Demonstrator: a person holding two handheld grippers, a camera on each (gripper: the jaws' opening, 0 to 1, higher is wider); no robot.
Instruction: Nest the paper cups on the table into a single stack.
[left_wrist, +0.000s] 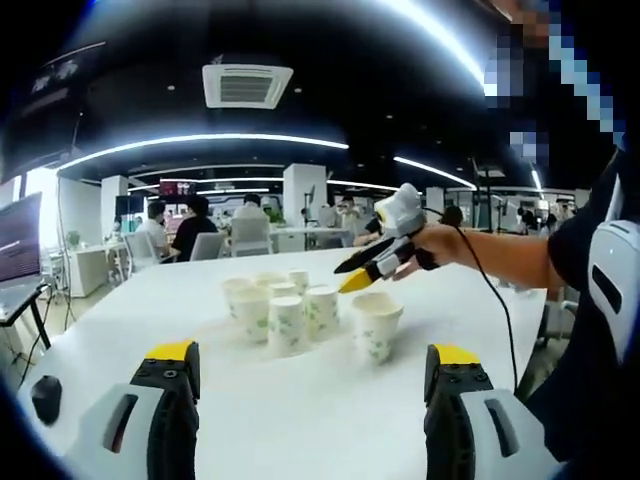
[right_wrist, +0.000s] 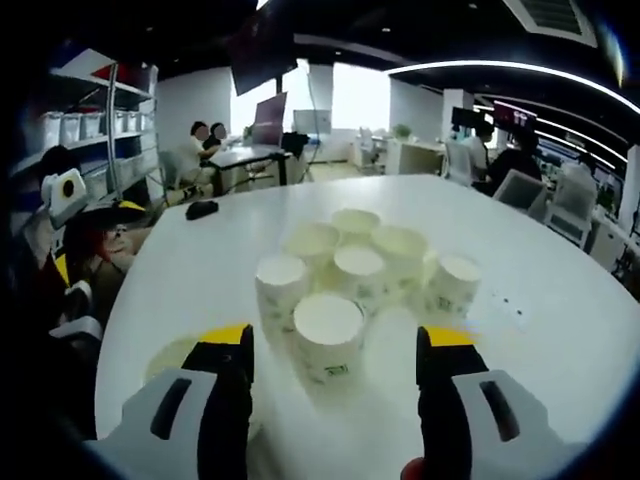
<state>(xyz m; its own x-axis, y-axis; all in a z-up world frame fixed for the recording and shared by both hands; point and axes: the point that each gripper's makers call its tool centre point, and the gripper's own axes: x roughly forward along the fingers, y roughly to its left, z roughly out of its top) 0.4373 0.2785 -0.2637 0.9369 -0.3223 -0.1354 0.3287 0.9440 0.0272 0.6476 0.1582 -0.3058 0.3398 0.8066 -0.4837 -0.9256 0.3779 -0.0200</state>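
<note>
1. Table (left_wrist: 300, 420): white, round, cups on it.
2. Cups (right_wrist: 345, 270): loose upright cluster mid-table, not yet one stack; one cup (left_wrist: 377, 326) apart beside it.
3. Right gripper (right_wrist: 335, 365): jaws wide, empty, just above the single cup.
4. Left gripper (left_wrist: 312, 385): jaws wide, empty, short of cups.

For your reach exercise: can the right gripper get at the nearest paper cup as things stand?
Probably yes. The right gripper has its jaws open, the nearest paper cup stands upright between them, and nothing lies in between.
</note>
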